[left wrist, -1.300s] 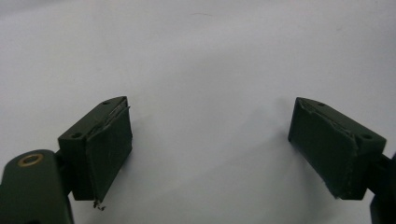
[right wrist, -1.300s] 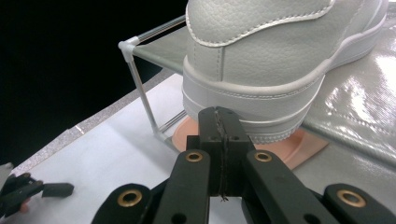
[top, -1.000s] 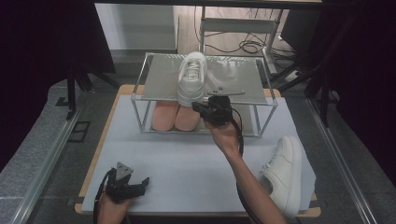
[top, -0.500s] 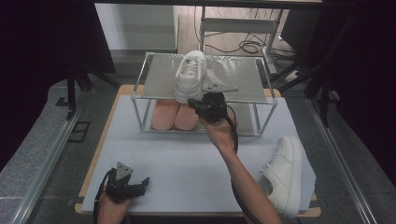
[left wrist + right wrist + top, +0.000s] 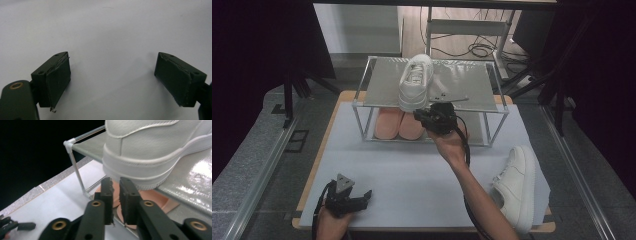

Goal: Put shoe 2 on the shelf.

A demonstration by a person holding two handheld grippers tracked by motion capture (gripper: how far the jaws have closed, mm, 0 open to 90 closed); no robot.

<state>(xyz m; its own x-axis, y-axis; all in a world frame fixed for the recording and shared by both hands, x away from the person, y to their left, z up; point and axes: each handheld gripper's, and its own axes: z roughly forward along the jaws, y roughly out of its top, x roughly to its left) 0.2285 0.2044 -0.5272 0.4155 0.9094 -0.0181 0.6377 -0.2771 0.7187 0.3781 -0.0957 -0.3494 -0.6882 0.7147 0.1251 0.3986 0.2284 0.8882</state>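
The right gripper [image 5: 115, 185] sits just below the heel of the white sneaker [image 5: 416, 82] on the rack's top shelf [image 5: 379, 90], jaws just parted by a sliver, nothing between them. The shoe looks light, with a stiff sole and softer upper (the heel collar seems the surest hold). The left gripper [image 5: 112, 75] rests spread over the table [image 5: 412, 175].

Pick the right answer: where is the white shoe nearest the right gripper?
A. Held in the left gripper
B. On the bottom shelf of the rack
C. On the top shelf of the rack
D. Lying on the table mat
C: the white shoe rests on the rack's top shelf, just beyond the right gripper.
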